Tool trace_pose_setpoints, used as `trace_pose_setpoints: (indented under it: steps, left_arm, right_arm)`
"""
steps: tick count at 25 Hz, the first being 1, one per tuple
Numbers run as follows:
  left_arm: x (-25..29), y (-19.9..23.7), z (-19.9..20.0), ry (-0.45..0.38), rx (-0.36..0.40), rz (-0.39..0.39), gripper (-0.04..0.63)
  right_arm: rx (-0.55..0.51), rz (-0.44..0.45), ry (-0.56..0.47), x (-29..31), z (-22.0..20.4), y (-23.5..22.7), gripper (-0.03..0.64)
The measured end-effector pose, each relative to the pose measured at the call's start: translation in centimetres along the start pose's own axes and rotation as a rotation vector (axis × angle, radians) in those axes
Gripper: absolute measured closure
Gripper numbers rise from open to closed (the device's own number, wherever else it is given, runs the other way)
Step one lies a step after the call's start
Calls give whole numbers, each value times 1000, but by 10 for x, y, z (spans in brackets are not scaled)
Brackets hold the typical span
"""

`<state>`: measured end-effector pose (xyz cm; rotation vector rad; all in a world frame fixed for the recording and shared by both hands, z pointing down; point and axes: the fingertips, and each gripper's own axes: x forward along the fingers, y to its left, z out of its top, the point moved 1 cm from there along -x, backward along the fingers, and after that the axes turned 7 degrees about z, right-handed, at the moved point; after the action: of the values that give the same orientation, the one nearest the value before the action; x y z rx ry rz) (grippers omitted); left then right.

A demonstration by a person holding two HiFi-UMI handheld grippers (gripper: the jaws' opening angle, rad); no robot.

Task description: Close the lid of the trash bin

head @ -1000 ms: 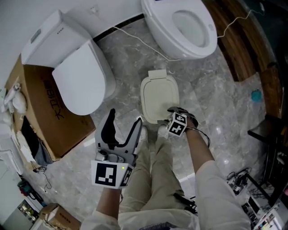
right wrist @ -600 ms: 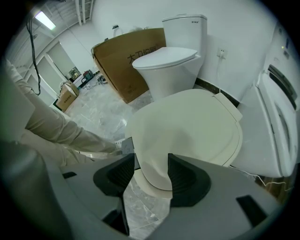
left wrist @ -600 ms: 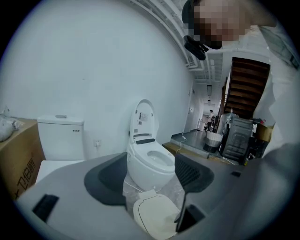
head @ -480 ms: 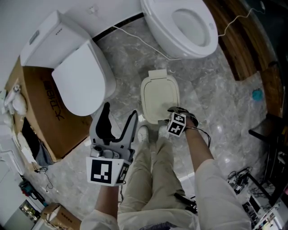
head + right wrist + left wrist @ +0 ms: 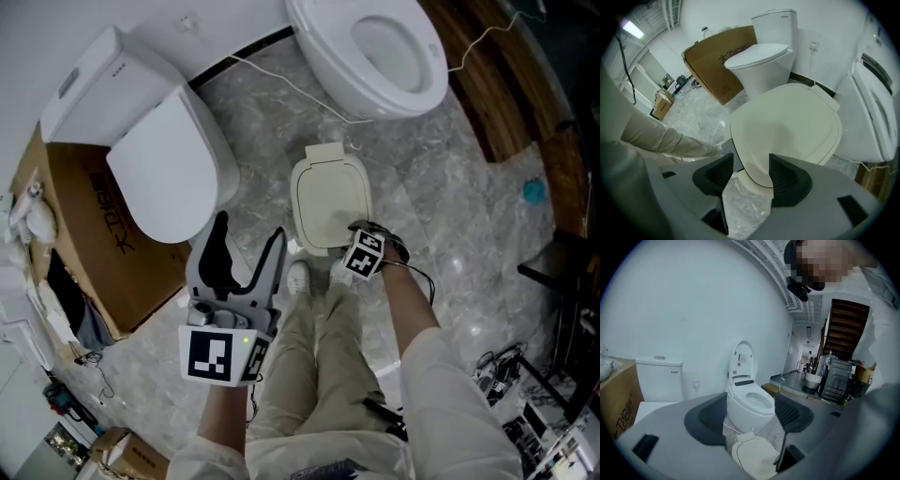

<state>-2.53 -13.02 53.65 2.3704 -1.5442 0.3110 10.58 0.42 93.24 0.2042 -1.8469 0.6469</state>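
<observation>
The trash bin (image 5: 330,206) is a small cream bin on the marble floor, and its lid (image 5: 787,126) lies flat down on it. My right gripper (image 5: 351,236) points steeply down at the lid's near edge. In the right gripper view its jaws (image 5: 751,173) are opening, with the rounded front tip of the lid seen between them and nothing pinched. My left gripper (image 5: 248,246) is held level beside the person's left leg, open and empty. The left gripper view shows the bin (image 5: 752,458) below and beyond its jaws (image 5: 750,420).
A white toilet with its lid shut (image 5: 159,159) stands at the left against a cardboard box (image 5: 103,244). A second toilet with an open bowl (image 5: 384,56) stands just behind the bin, with a white cord (image 5: 281,80) on the floor. Wooden steps (image 5: 497,94) lie at the right. The person's shoes (image 5: 298,277) are right in front of the bin.
My left gripper has drifted a little to the left in the head view. The right gripper has stayed at the lid's front edge, and the lid has not moved.
</observation>
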Motion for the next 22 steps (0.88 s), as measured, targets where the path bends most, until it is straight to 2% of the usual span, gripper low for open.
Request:
trace_pose_setpoints:
  steps: [2, 6, 9, 13, 18, 22]
  left_arm:
    - [-4, -4, 12, -15, 2, -8, 293]
    - [-21, -8, 48, -48, 9, -16, 293]
    - [-41, -12, 83, -84, 6, -19, 293]
    - [-76, -22, 142, -150, 16, -25, 293]
    - [-133, -35, 215, -268, 26, -55, 293]
    - [-170, -45, 239, -327, 59, -112, 293]
  right_arm:
    - [62, -18, -54, -13, 5, 0, 367]
    - [176, -114, -268, -79, 38, -2, 370]
    - [233, -223, -451, -165, 69, -4, 372]
    - [284, -388, -722, -314, 105, 8, 388]
    - [256, -538, -1051, -493, 138, 78, 426]
    - [144, -635, -1206, -576, 155, 150, 447]
